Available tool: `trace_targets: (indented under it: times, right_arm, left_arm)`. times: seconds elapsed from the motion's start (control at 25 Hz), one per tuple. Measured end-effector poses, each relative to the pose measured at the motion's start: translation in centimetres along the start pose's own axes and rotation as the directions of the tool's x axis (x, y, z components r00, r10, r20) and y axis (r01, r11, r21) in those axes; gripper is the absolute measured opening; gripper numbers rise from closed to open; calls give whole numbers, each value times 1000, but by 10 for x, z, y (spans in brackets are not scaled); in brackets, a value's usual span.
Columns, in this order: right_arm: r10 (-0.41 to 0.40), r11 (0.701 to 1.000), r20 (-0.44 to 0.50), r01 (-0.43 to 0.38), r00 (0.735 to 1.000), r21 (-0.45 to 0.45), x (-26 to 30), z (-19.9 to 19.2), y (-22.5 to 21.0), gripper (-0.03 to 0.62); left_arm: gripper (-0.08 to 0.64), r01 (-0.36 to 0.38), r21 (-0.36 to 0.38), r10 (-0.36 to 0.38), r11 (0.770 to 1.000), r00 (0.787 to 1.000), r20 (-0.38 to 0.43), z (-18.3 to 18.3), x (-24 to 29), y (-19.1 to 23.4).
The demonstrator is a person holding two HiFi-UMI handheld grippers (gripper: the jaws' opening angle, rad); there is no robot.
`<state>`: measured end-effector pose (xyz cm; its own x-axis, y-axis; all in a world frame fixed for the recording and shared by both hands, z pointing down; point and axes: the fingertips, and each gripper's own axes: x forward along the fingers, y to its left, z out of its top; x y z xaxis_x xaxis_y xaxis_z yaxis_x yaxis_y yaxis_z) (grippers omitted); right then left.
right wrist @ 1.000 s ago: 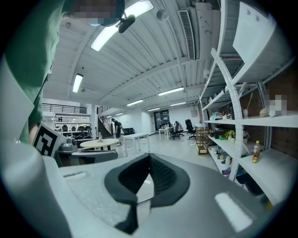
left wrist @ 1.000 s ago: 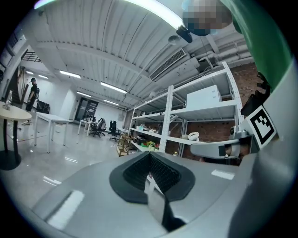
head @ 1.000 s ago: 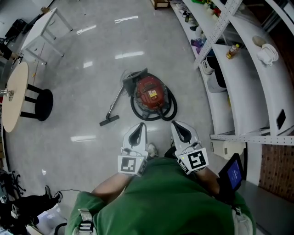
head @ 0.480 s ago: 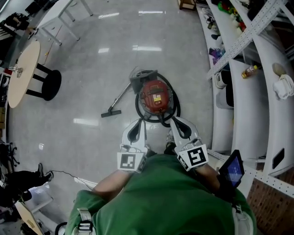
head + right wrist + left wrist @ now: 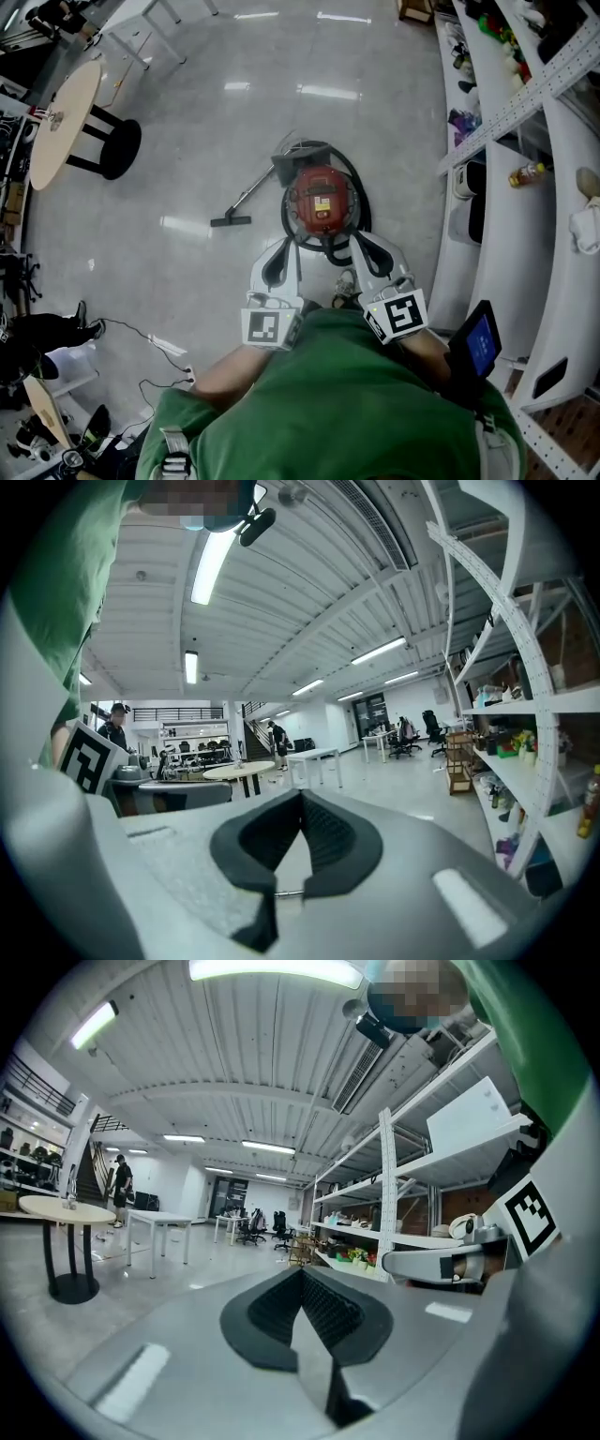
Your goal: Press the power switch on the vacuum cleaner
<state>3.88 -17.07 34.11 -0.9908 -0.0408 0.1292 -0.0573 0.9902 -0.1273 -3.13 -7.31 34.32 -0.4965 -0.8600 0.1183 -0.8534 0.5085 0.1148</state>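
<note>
While left gripper (image 5: 284, 246) and right gripper (image 5: 362, 242) hang closed, empty, vacuum (image 5: 322, 199) sits well below. Switch indistinct from here: a press could miss.

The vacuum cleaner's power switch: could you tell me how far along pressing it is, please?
Done: the person stands at the red vacuum cleaner on the floor. In hand: nothing; left gripper and right gripper are shut, empty, aimed forward, not down at it. Left: lowering a gripper and pressing the switch, too small to see here.
</note>
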Motion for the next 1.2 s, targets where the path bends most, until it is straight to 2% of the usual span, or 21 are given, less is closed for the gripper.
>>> trace_targets:
  times: [0.36, 0.76, 1.2]
  right_arm:
    - [38, 999, -14, -38, 999, -13, 21, 1, -23, 0]
    - [8, 1000, -72, -10, 997, -26, 46, -8, -26, 0]
    - [-27, 999, -178, 22, 984, -31, 85, -67, -37, 0]
  left_arm:
    - [8, -58, 8, 58, 998, 998, -19, -5, 17, 5]
    - [8, -24, -10, 23, 1000, 997, -77, -16, 35, 23]
    - [6, 7, -23, -11, 1000, 987, -159, -73, 67, 51]
